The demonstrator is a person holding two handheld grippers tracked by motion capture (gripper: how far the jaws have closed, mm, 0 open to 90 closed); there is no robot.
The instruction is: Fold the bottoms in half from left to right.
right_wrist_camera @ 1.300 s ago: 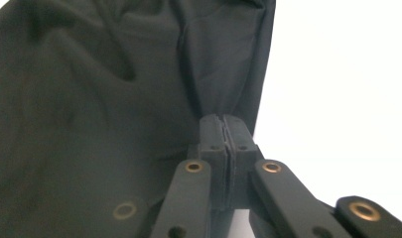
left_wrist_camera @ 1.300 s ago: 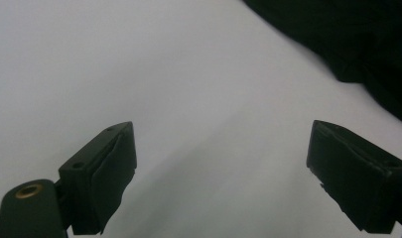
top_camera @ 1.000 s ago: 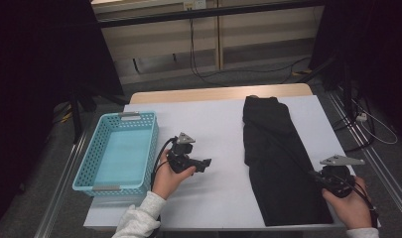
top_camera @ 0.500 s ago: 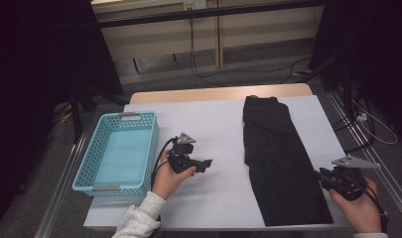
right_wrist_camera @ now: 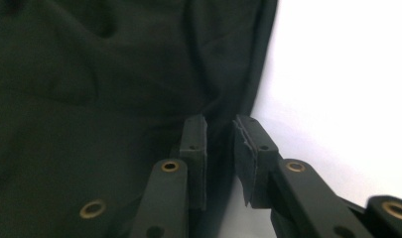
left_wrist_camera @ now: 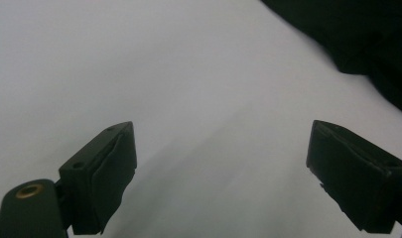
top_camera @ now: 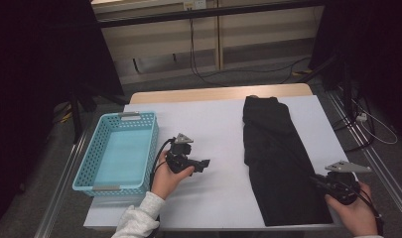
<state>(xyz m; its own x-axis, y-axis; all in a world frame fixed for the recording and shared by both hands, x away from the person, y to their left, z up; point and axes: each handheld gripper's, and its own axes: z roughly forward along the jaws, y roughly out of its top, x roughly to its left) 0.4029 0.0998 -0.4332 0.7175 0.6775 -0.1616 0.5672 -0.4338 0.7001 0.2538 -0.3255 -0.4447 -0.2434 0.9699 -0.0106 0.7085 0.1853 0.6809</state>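
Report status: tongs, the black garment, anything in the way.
Left tongs open over bare table. Right tongs just opened slightly at black garment's edge, nothing gripped. Basket off left, path clear.

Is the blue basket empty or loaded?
Empty. The high view shows the blue basket with a bare floor; the black garment lies on the table.

One black garment (top_camera: pixel 280 158) lies folded long, its near right edge just beside the right gripper (top_camera: pixel 315 181). One light-blue basket (top_camera: pixel 120 151) sits to the left of the left gripper (top_camera: pixel 206 163). Two grippers are in hand, one per hand. One white table sheet (top_camera: pixel 213 124) lies under both.
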